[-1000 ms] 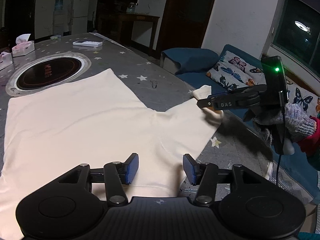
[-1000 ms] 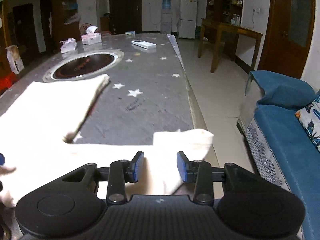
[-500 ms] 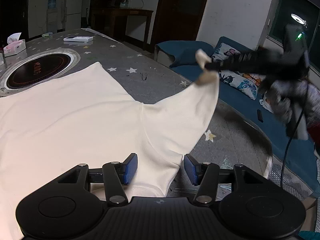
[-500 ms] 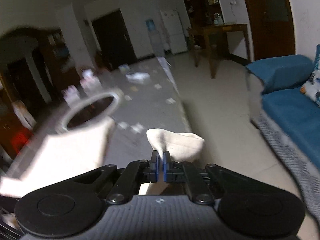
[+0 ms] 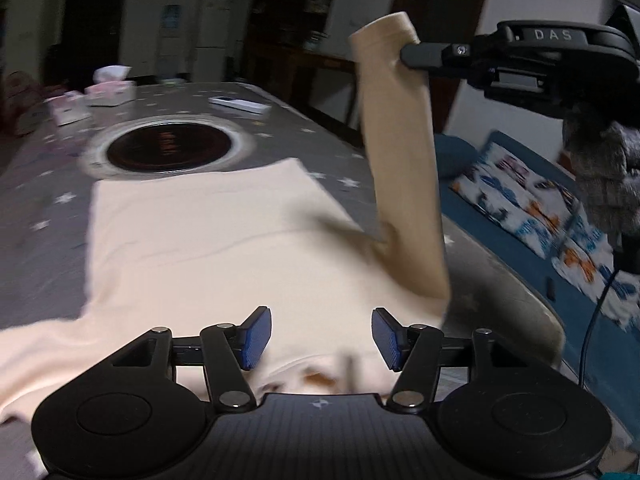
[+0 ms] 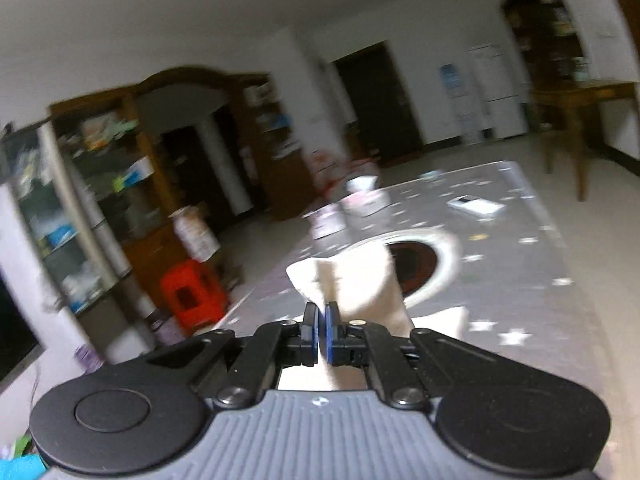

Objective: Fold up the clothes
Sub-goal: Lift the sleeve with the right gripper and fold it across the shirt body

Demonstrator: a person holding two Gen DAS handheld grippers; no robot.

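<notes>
Grey star-printed table (image 5: 336,128) carries a cream shirt (image 5: 208,240) lying flat. Right gripper (image 6: 320,330) pinches the sleeve (image 5: 404,168) upright over the shirt's right edge; left gripper (image 5: 320,334) hovers spread near the collar.

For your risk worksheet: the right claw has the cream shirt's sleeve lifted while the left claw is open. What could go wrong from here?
1. The right claw pinches only the sleeve's end, so it may slip out.
2. The left claw hovers open above the shirt body, so pulling may drag it across the table.
</notes>
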